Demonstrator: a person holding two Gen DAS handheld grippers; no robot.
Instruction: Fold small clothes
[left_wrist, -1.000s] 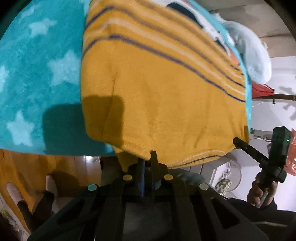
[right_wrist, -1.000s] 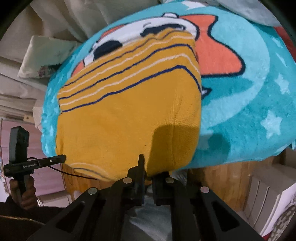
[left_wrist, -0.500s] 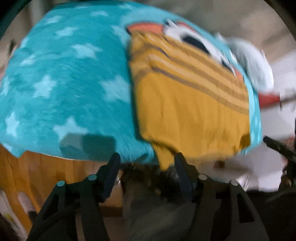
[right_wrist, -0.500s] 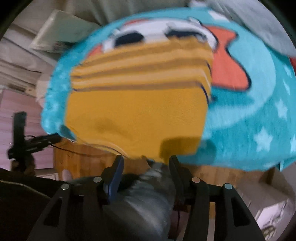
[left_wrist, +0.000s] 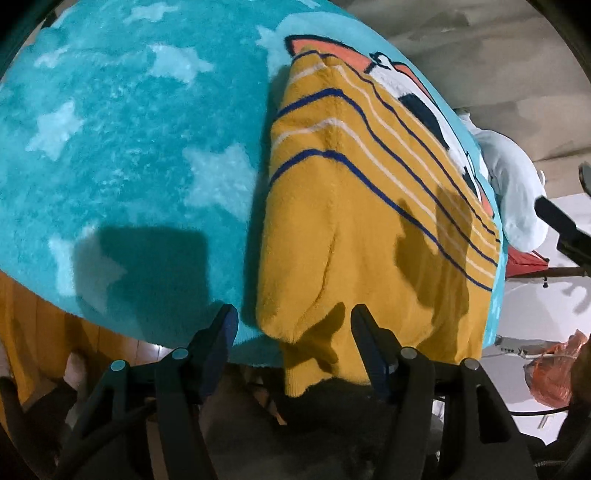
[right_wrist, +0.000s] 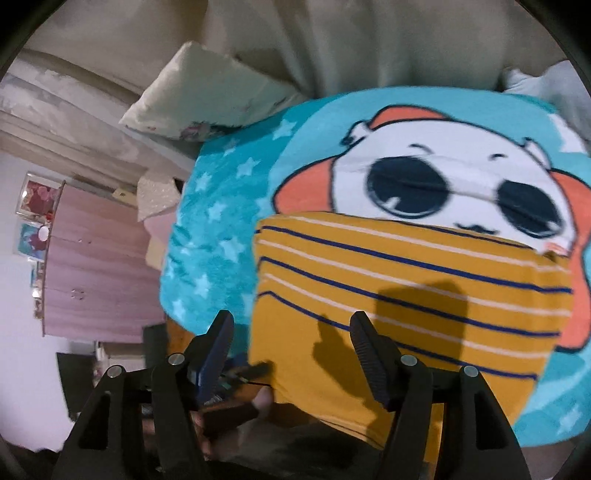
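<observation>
left gripper (left_wrist: 290, 325): jaws apart, nothing held, over sweater's near corner. right gripper (right_wrist: 290, 330): jaws opening, empty, above sweater's near edge. sweater (left_wrist: 354, 229): mustard, striped, folded, flat on blanket (left_wrist: 122, 147). pillow (right_wrist: 207, 99): beyond blanket.

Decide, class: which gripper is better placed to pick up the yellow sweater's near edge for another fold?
Probably the left gripper: the yellow sweater has its hanging corner between its open fingers. The right gripper is opening over a flat part, farther from any edge.
</observation>
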